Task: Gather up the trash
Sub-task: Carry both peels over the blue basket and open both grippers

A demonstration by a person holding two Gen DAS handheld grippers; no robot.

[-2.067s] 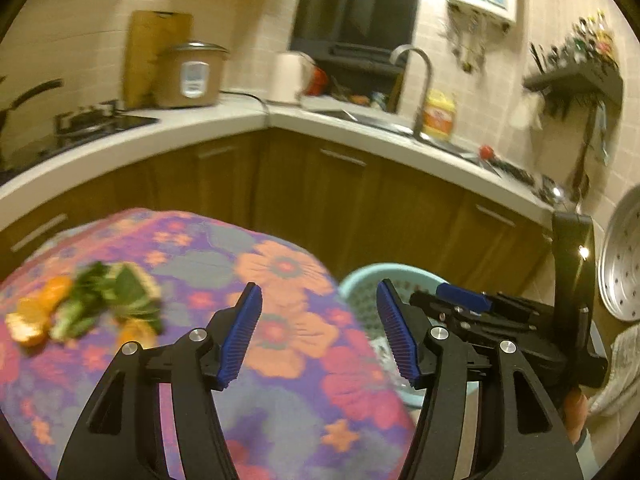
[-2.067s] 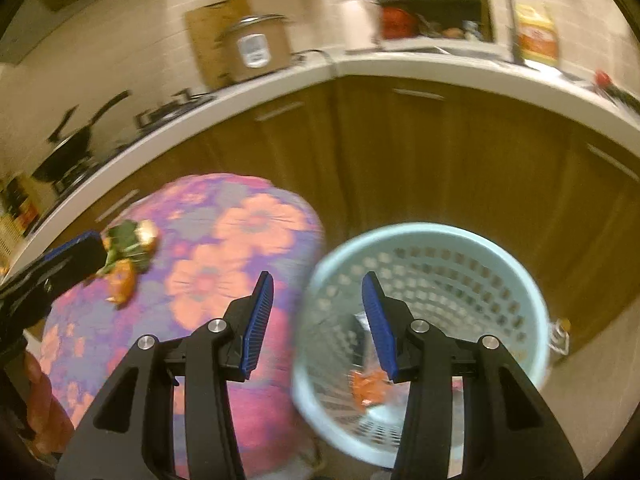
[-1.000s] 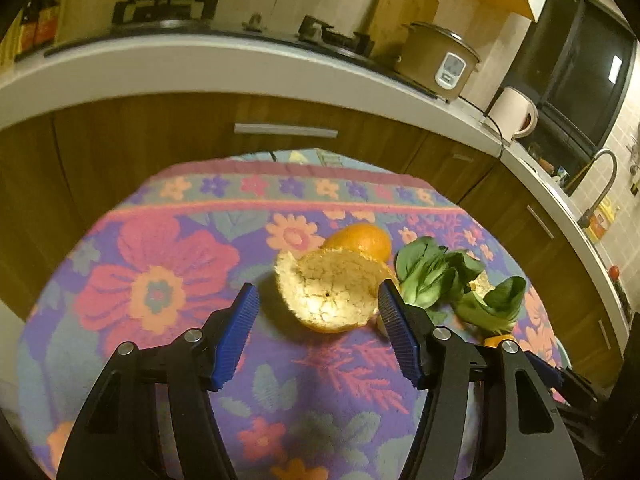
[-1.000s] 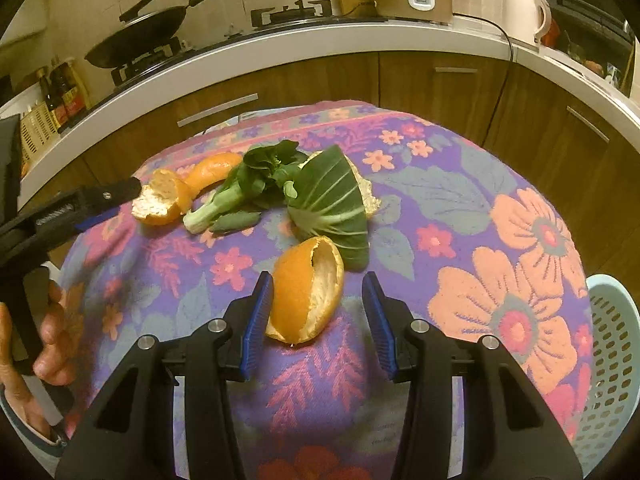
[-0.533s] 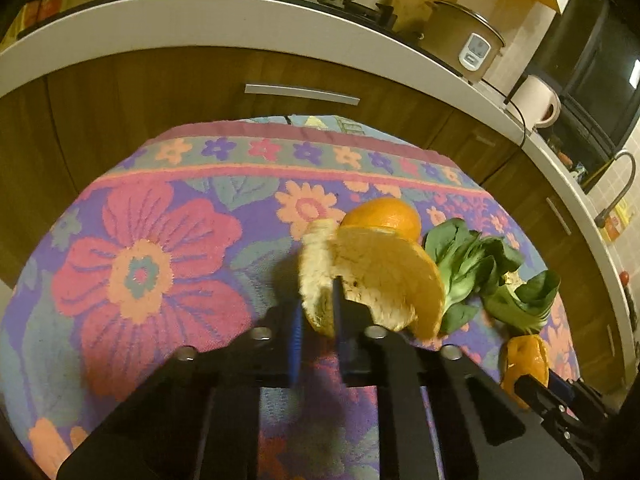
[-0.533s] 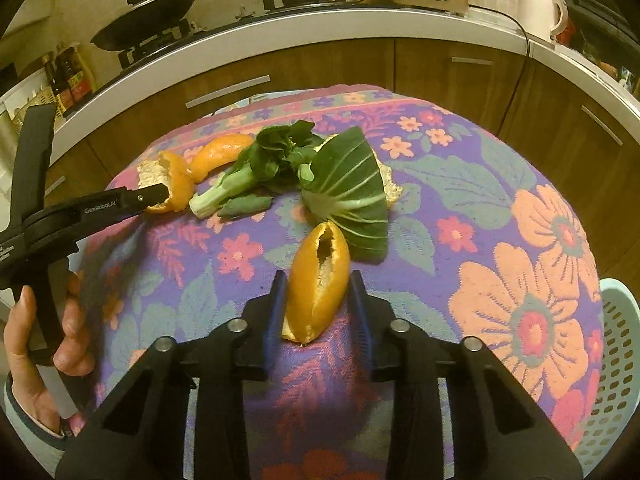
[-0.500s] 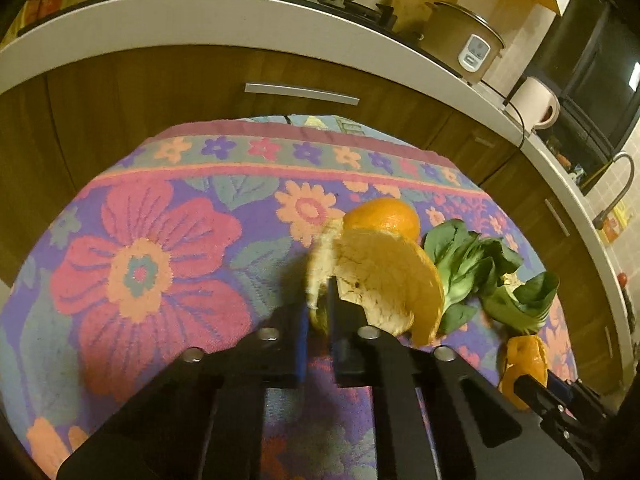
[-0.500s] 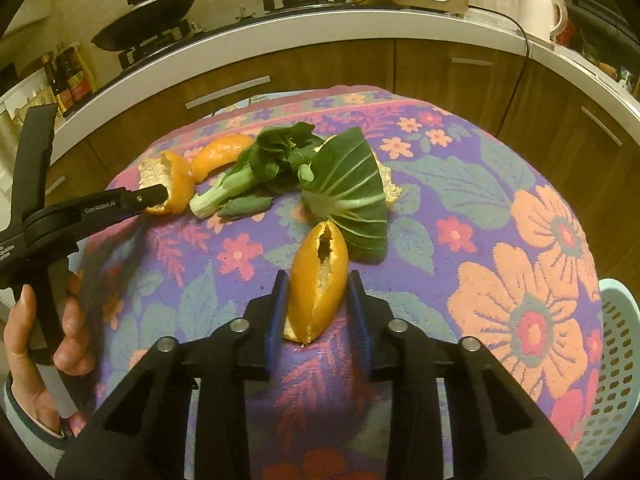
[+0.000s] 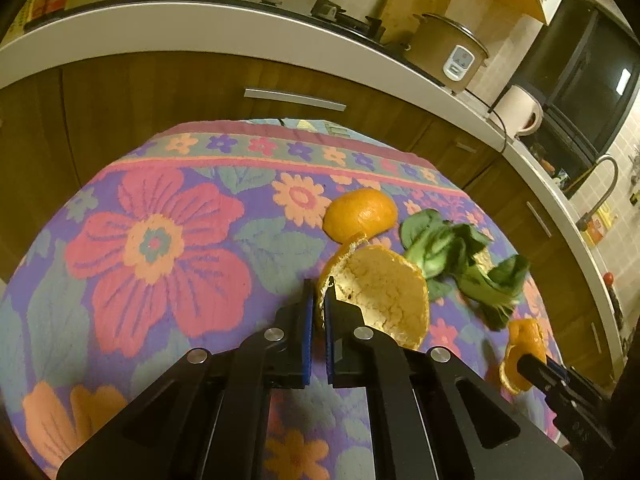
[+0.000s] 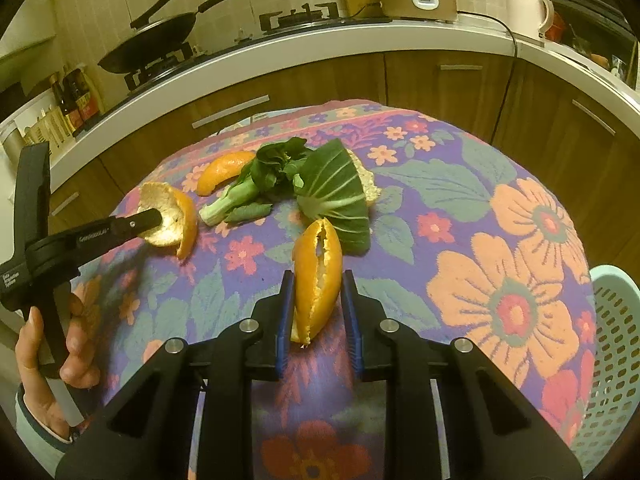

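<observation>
Left tool [image 9: 316,312]: pinches the rim of a cupped orange peel [image 9: 380,296], raised just off the table [image 9: 160,240].
Right tool [image 10: 316,308]: squeezes a folded peel [image 10: 318,276] over the table.
Doing it well: keep both grips firm, carry to the basket [image 10: 616,340].
Folded peel axis: lengthwise, pointing away along the fingers [image 10: 285,308].

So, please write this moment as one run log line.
left gripper: shut on cupped orange peel | right gripper: shut on folded orange peel | greens: on table | basket: beside table
</observation>
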